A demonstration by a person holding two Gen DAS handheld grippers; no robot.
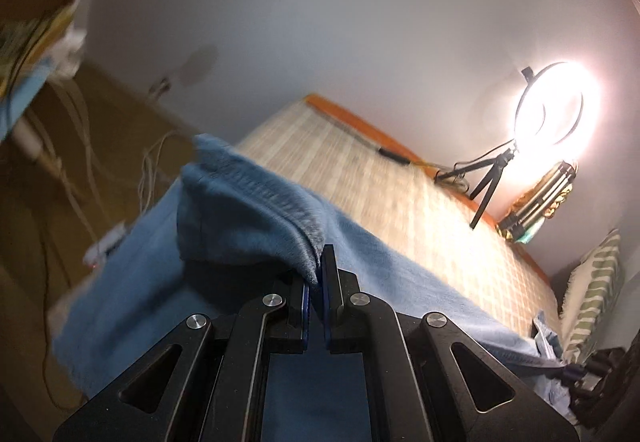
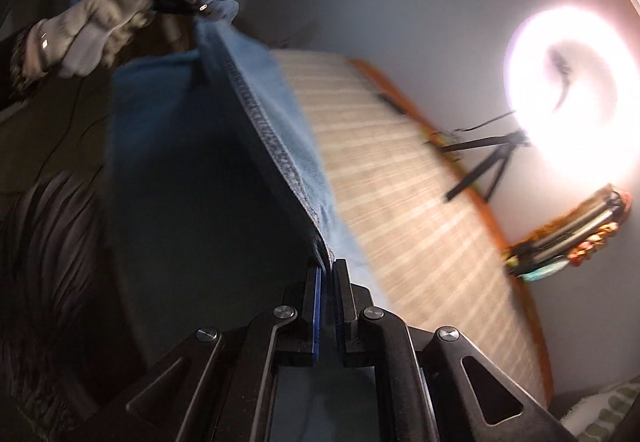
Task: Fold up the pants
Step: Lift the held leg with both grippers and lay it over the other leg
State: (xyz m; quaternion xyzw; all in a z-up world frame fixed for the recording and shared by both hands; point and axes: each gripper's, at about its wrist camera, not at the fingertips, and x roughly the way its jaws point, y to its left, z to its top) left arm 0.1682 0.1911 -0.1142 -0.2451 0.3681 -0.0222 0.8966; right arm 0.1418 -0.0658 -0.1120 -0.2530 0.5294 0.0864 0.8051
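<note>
The light-blue denim pants (image 2: 280, 130) are held lifted above the pale woven bamboo mat (image 2: 420, 222), their stitched edge stretched taut between the two tools. The left gripper (image 1: 316, 274) is clamped fully shut on one corner of that edge, and cloth is pinched between its blue pads. The right gripper (image 2: 328, 274) is likewise closed tight on the other end of the stitched edge. In the right wrist view, the left gripper is seen far off at the top left, carried by a grey-gloved hand (image 2: 88, 34).

Risks, as judged:
- Only a thin bite of hem is held in each pair of jaws, so a corner could be pulled free if the edge is tensioned harder or jerked.
- If one end is carried faster than the other, a skewed fold would be laid down.
- The hanging cloth below could be dragged and bunched on the mat, leaving creases under the fold.
- The black tripod with a glowing ring light (image 1: 548, 114) stands at the far edge of the mat and could be caught if the cloth is swung that way.

Hard to make out:
- Both views are motion-blurred.
- The waistband and legs cannot be told apart.
- How much of the pants rests on the mat is hidden by the grippers' bodies.
- Glare washes out the wall near the light.
- The cluttered items at the left of the left wrist view cannot be identified.
</note>
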